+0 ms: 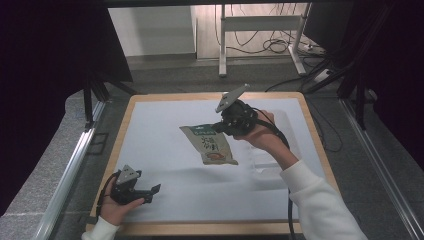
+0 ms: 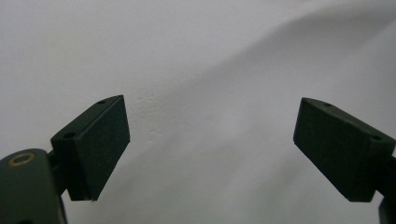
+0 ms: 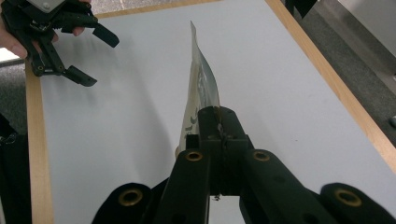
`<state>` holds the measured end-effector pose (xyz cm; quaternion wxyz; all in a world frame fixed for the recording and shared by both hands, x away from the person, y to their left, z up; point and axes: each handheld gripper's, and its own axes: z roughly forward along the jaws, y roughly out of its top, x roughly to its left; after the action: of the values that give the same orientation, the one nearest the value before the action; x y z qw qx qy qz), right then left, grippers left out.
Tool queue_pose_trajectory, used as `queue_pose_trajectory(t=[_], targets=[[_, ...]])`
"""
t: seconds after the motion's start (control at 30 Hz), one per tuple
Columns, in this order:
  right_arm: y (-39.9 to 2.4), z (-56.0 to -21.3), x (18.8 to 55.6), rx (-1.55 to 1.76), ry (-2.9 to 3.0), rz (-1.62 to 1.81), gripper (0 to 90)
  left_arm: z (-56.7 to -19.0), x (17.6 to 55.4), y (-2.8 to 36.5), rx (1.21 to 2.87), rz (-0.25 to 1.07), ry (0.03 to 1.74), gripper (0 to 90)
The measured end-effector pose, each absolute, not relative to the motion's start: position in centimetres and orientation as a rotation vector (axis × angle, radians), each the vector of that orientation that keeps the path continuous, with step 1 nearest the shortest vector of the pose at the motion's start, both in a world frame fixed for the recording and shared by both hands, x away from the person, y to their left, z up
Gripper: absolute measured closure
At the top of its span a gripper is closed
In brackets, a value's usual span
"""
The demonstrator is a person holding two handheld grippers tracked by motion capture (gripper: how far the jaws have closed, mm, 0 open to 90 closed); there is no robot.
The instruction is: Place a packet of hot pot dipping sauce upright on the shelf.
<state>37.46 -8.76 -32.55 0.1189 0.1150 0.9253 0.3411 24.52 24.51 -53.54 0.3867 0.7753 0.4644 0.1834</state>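
Observation:
A tan snack packet (image 1: 210, 145) with a green top band and printed picture hangs tilted above the white mat (image 1: 165, 125). My right gripper (image 1: 220, 127) is shut on its upper right edge. In the right gripper view the packet (image 3: 201, 84) stands edge-on, pinched between the closed jaws of my right gripper (image 3: 218, 116). My left gripper (image 1: 151, 194) rests low at the mat's near left corner, open and holding nothing. The left gripper view shows its two black pads (image 2: 95, 144) wide apart over bare mat, and the right gripper view shows my left gripper (image 3: 99, 60) open at the far end.
The mat lies on a table with a wooden rim (image 1: 200, 228). Something clear and hard to make out lies on the mat near my right wrist (image 1: 262, 162). Beyond the table are a white metal frame (image 1: 260, 22) and floor cables (image 1: 277, 46). Dark curtains flank both sides.

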Motion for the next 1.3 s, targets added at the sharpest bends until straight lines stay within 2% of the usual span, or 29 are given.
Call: queue_pose_trajectory(t=[1.3], targets=[[-13.9, -29.9, 39.9, 0.455, 2.594, 1.021, 89.8, -53.5, 24.5, 24.5, 1.966, 0.469, 1.186, 10.7]])
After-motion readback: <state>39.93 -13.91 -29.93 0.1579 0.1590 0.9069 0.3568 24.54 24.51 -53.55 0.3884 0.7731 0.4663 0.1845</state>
